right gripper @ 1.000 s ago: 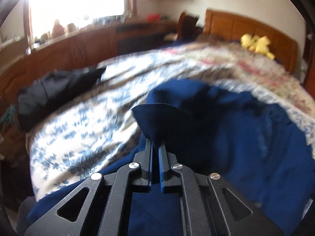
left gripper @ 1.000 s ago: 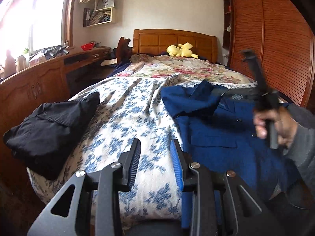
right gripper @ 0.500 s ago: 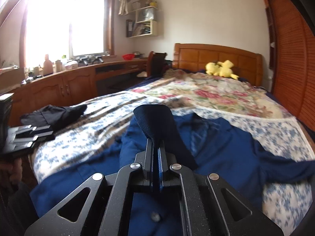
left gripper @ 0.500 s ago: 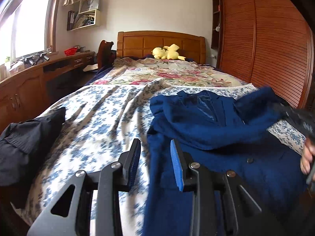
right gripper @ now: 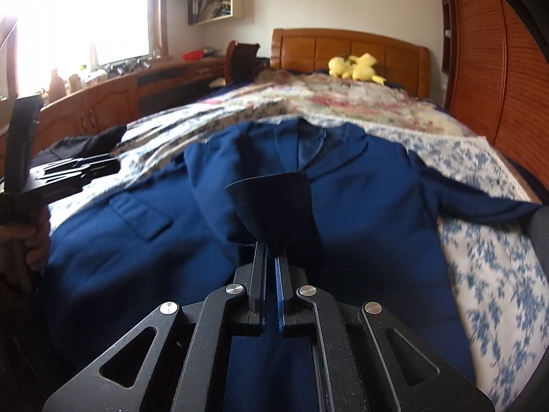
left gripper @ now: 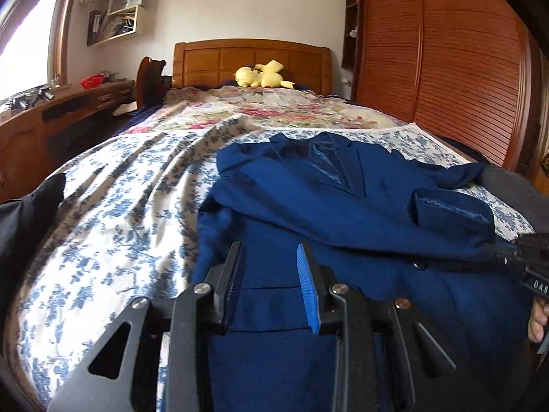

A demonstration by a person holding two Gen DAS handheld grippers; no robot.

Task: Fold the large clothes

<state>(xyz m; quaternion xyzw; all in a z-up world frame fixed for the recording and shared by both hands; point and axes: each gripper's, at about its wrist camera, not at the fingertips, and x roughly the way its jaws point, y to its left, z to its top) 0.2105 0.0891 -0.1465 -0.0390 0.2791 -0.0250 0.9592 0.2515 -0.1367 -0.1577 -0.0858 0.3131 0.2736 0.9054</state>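
A dark blue jacket (left gripper: 308,206) lies front up on the flowered bedspread (left gripper: 120,213), collar toward the headboard. My left gripper (left gripper: 269,264) is open and empty, low over the jacket's lower left front. My right gripper (right gripper: 270,257) is shut on the cuff of the jacket's sleeve (right gripper: 274,202), which is folded across the chest. The jacket also fills the right wrist view (right gripper: 360,206). The right gripper shows at the right edge of the left wrist view (left gripper: 528,257); the left gripper shows at the left of the right wrist view (right gripper: 68,175).
A folded black garment (left gripper: 24,219) lies at the bed's left edge. A yellow plush toy (left gripper: 262,75) sits by the wooden headboard (left gripper: 254,58). A long wooden desk (right gripper: 113,99) runs along the left; a slatted wardrobe (left gripper: 463,68) stands on the right.
The right gripper has carried the sleeve cuff from the jacket's left side across the chest toward the right. The left gripper has swung right, from over the bedspread to over the jacket.
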